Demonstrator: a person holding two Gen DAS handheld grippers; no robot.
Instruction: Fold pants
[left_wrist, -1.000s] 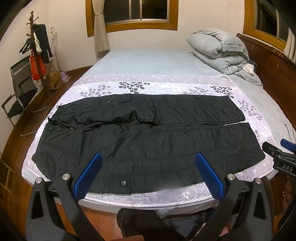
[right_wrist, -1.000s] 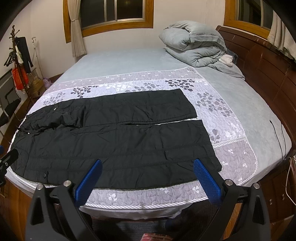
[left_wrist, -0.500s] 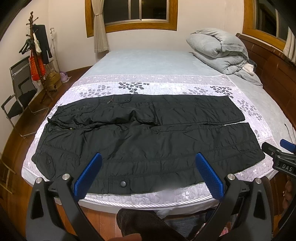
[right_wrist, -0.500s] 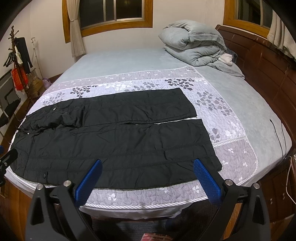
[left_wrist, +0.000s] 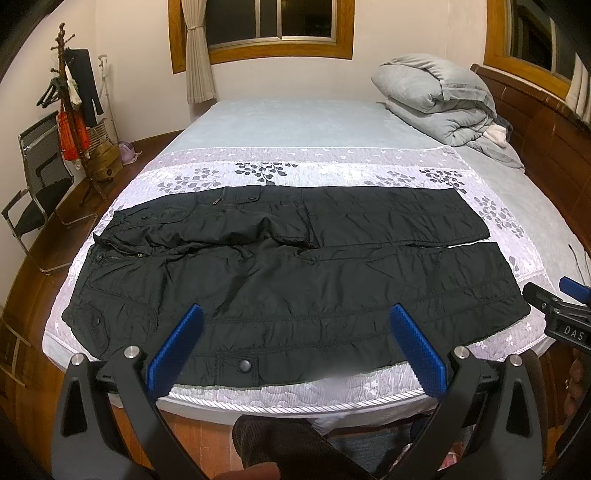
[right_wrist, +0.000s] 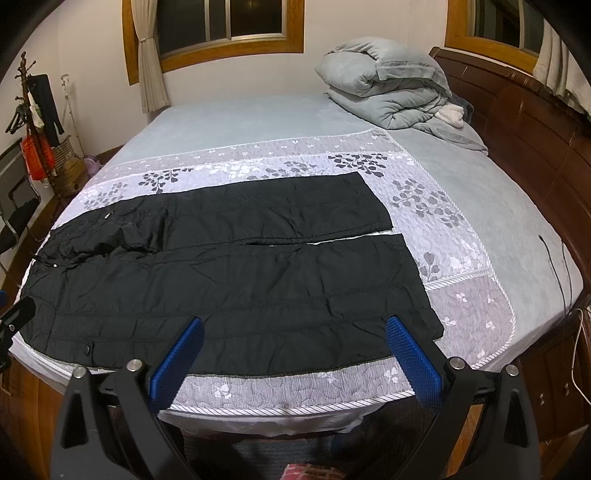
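Observation:
Black pants (left_wrist: 295, 273) lie spread flat across the near part of the bed, waist to the left, both legs side by side running right; they also show in the right wrist view (right_wrist: 229, 273). My left gripper (left_wrist: 295, 350) is open and empty, held above the near edge by the waist-side half. My right gripper (right_wrist: 293, 354) is open and empty, above the near edge by the leg ends. The right gripper's tip shows at the right edge of the left wrist view (left_wrist: 561, 314).
The bed (left_wrist: 295, 122) has a floral cover and a folded grey duvet (left_wrist: 436, 99) at the far right. A wooden headboard (right_wrist: 535, 122) runs along the right. A coat stand (left_wrist: 70, 110) and folding chair (left_wrist: 33, 184) stand left on the wood floor.
Both views have shifted only slightly; the grippers stay open and the pants have not moved.

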